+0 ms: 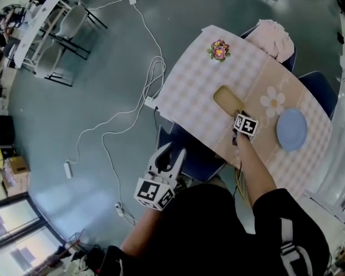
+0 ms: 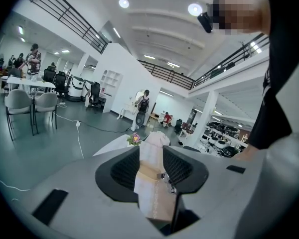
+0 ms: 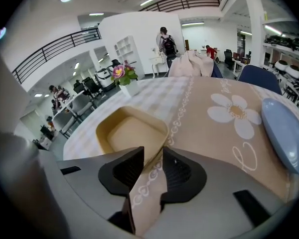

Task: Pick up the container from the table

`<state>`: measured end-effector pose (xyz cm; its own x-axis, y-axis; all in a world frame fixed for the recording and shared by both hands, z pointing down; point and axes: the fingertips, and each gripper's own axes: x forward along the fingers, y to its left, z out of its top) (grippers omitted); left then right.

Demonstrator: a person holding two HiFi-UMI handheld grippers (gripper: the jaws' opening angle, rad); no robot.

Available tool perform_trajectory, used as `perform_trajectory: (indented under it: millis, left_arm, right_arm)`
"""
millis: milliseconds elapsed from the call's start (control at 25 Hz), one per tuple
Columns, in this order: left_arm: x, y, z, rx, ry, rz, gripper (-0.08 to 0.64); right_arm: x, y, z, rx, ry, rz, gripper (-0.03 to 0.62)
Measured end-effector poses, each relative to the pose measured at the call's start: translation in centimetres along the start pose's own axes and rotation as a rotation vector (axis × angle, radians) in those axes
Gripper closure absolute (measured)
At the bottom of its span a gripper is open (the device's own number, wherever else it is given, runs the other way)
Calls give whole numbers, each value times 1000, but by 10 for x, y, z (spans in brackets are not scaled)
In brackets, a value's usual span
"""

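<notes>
A large open hall used as an office and lab; round the cloth-covered table [image 1: 190, 91] spreads a bare grey floor [image 1: 103, 68] crossed by white cables [image 1: 151, 45] and a power strip [image 1: 68, 169]; beyond the table stand desks [image 2: 30, 82] with office chairs [image 2: 17, 103], a white shelf unit [image 3: 124, 48] and people [image 3: 165, 41] at work; above it run a railed upper gallery [image 2: 65, 9] and round ceiling lights [image 2: 123, 3].

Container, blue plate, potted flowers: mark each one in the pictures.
Container [image 3: 132, 132]: right gripper view, on its inner floor.
Blue plate [image 1: 291, 129]: head view, on its middle.
Potted flowers [image 1: 219, 50]: head view, on the blossoms.
</notes>
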<state>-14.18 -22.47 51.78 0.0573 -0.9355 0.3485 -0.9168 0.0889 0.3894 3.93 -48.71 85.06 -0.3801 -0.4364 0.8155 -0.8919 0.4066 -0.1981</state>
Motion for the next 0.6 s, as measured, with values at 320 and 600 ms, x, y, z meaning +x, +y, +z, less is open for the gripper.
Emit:
perform_trajectory:
  millis: [320,600]
  left_arm:
    - [-14,-12,-1,59,0,-51,434]
    - [-42,-6,14,92,-46,-99,436]
  right_arm:
    - [-22,1,5,26,-119,-20,578]
    - [-91,21,30,49,-286,-7,580]
